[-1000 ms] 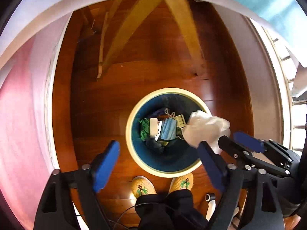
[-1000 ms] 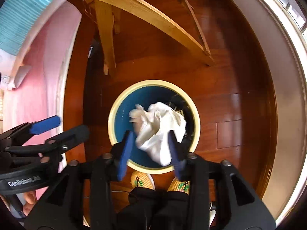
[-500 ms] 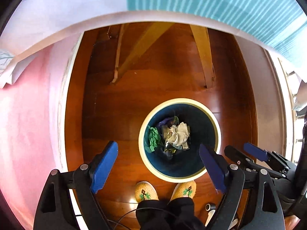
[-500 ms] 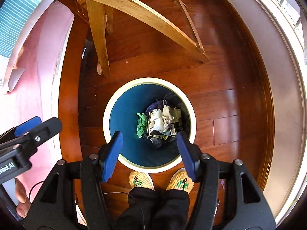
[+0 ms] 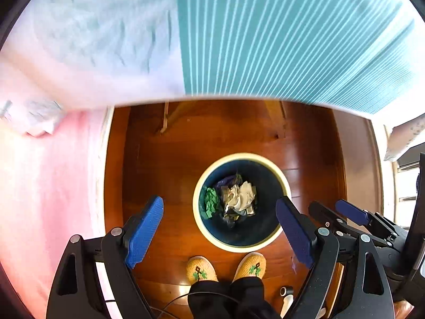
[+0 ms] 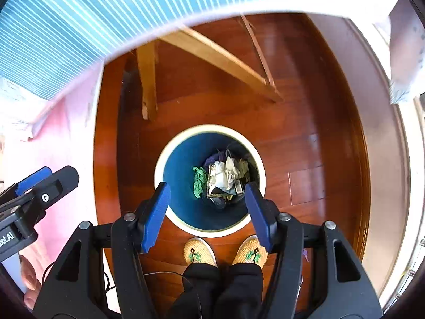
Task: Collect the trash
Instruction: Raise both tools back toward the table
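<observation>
A round blue trash bin with a cream rim [image 5: 198, 186] [image 6: 159, 167] stands on the wood floor below both grippers. Inside lie crumpled white paper [image 5: 240, 195] [image 6: 221, 175], a green wrapper [image 5: 211, 203] [image 6: 199, 180] and other mixed trash. My left gripper [image 5: 219, 231] is open and empty, high above the bin's left side. My right gripper [image 6: 208, 208] is open and empty, above the bin's near rim; it also shows at the right in the left wrist view [image 5: 337, 212].
A teal striped tablecloth [image 5: 279, 34] [image 6: 93, 18] on a table edge fills the upper views. Wooden table legs [image 6: 148, 79] stand on the floor beyond the bin. Pink fabric [image 5: 47, 186] lies to the left. The person's yellow slippers [image 5: 225, 265] stand beside the bin.
My right gripper opened and let go of the crumpled white paper, which fell into the bin. Both grippers have risen, so the tabletop fills more of the views.
</observation>
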Tool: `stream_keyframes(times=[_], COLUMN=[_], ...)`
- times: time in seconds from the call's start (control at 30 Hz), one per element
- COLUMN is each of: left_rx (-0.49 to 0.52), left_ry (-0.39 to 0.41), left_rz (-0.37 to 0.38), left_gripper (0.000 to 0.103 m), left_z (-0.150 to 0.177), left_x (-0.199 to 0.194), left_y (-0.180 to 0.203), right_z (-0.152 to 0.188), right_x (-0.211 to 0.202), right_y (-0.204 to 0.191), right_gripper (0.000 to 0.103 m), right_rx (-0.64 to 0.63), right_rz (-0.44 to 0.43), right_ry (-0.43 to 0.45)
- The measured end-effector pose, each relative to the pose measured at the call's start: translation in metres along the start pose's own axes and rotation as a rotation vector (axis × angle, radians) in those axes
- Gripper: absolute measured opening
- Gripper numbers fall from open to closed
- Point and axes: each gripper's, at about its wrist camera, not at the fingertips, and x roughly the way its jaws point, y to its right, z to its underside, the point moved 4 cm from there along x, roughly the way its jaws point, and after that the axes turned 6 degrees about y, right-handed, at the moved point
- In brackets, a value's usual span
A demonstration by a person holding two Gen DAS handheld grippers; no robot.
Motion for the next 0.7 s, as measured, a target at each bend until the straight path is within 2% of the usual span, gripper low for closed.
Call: stream_keyframes(times=[0.37,0.57,0.7], left_rx=[0.028,0.029,0.038], left_ry=[0.078,0.133,0.151], left_rz=[0.055,0.058,0.102], left_gripper=[0.088,0.088,0.088], left_z=[-0.032,-0.051,-0.069], left_x=[-0.116,-0.192,-0.242], left_y=[0.011,0.008,0.002], right_z=[-0.027,-0.04,-0.059], right_x=[-0.115,-0.191,-0.242], right_y=[-0.027,-0.048,-0.063], right_gripper=[0.056,0.055,0.055], right_rx=[0.024,-0.006,0.004], right_rz=[-0.059,-0.06,-0.083], right_ry=[0.049,0.118,0.161])
